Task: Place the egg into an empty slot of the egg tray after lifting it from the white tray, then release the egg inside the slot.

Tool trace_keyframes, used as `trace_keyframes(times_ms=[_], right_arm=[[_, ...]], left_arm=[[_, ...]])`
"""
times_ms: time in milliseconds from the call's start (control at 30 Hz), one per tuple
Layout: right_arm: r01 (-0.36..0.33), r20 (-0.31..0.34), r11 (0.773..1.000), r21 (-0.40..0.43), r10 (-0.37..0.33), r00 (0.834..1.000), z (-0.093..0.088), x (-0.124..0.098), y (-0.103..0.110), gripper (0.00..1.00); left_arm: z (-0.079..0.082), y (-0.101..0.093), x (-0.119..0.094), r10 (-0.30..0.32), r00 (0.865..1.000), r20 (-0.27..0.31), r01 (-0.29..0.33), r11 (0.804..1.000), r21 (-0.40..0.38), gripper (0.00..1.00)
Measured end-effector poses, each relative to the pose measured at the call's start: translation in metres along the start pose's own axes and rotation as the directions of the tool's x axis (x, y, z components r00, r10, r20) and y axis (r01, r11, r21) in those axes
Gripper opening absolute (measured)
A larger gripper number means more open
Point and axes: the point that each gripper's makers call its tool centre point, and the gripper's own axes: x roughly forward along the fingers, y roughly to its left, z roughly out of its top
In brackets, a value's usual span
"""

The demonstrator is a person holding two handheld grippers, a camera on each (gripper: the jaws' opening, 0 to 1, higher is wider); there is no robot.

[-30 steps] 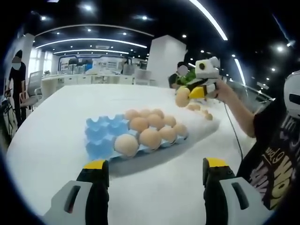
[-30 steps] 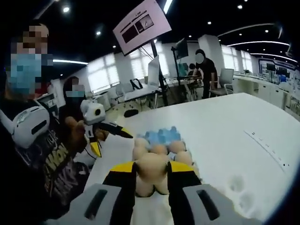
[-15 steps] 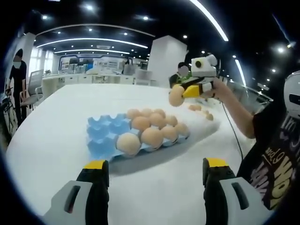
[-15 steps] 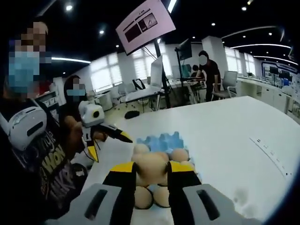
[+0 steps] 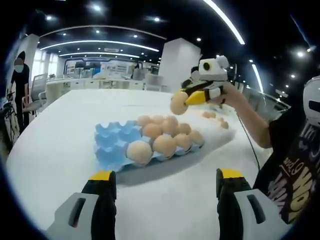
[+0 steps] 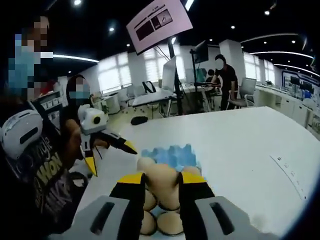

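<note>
Since a second ago, the egg (image 5: 178,102) has been carried leftward in the left gripper view — away from the white tray (image 5: 226,131) and out over the blue egg tray (image 5: 111,145). It is clamped between the yellow-tipped jaws of the right gripper (image 5: 186,98), which is held up in a person's hand (image 5: 231,95), well above the table (image 5: 60,130). In the right gripper view the same egg (image 6: 162,183) is seen pinched between the right gripper's (image 6: 161,186) own jaws, with the filled rows of the egg tray (image 6: 170,152) just below and its empty blue cups beyond. The left gripper (image 5: 165,181) is held low over the table near the egg tray, its jaws spread wide with nothing between them. The lift from the white tray is judged done; what is left is the lowering into an empty cup at the blue end, and the letting go. In the left gripper view the egg's long axis seems tilted — down and to the left, out past the jaw tips — though which end is the pointed one cannot be told.
</note>
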Motion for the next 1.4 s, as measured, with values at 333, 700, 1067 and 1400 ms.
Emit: trace_keyframes(times_ms=[333, 700, 1067, 1400], right_arm=[[-0.024, -0.021, 0.999, -0.03, 0.024, 0.999, 0.006, 0.021, 0.005, 0.27], [-0.065, -0.045, 0.997, -0.031, 0.064, 0.997, 0.006, 0.045, 0.01, 0.27], [-0.083, -0.097, 0.995, -0.059, 0.077, 0.992, 0.006, 0.074, 0.01, 0.27], [-0.093, -0.157, 0.993, -0.076, 0.08, 0.984, -0.005, 0.095, 0.007, 0.27]], left_arm=[[-0.002, 0.003, 0.0, 0.007, 1.0, -0.001, -0.007, 1.0, -0.008, 0.83], [-0.003, 0.007, -0.001, 0.008, 1.0, 0.003, -0.008, 1.0, -0.017, 0.83], [-0.004, 0.007, -0.004, 0.011, 1.0, 0.006, -0.011, 1.0, -0.022, 0.83], [-0.005, 0.007, -0.008, 0.021, 1.0, 0.011, -0.021, 0.999, -0.029, 0.83]])
